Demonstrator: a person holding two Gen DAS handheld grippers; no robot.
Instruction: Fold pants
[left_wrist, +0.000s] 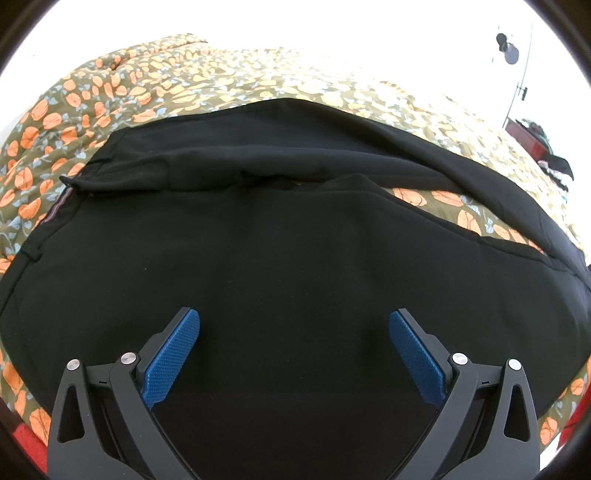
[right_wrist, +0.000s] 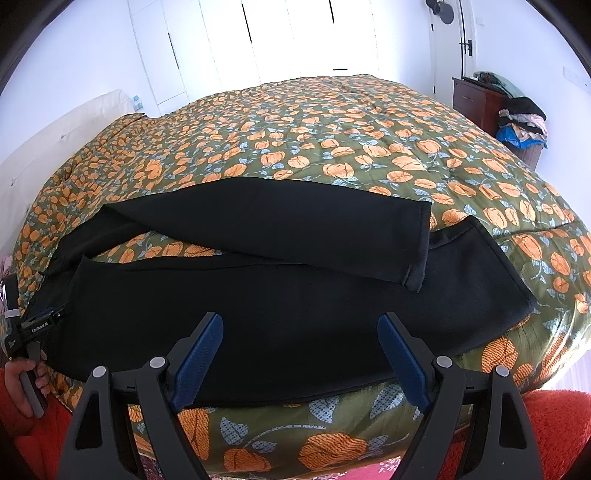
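- Left wrist view, left tongs (left_wrist: 294, 334): both blue pads spread wide, nothing between them, poised above the cloth with no contact to be seen.
- Left wrist view, pants (left_wrist: 280, 266): black, spread over the bed and filling the middle and lower part of the view; waist end toward 9 o'clock, with a belt loop and a striped inner band showing at the edge. One leg runs off toward 3 o'clock; the other lies beyond it toward 12 o'clock, a wedge of bedspread (left_wrist: 461, 214) showing between the two.
- Right wrist view, right tongs (right_wrist: 300, 334): pads set wide apart, empty, over the near leg close to the bed's front edge.
- Right wrist view, pants: the two legs end toward 3 o'clock; the far leg lies slantwise, its hem resting on top of the near one.
- Right wrist view, hand (right_wrist: 26, 384): at 8 o'clock, holding the grip of the other tool beside the waist end.
- Step in hand, as judged: laying one leg squarely on the other for the lengthwise fold, not yet begun.
- Doing it well: take the far leg at waist and hem together, pinch a single layer only, lift just clear of the bed, and carry it toward 6 o'clock until the seams match. Smooth the slanted hem first, or the crease will set crooked.
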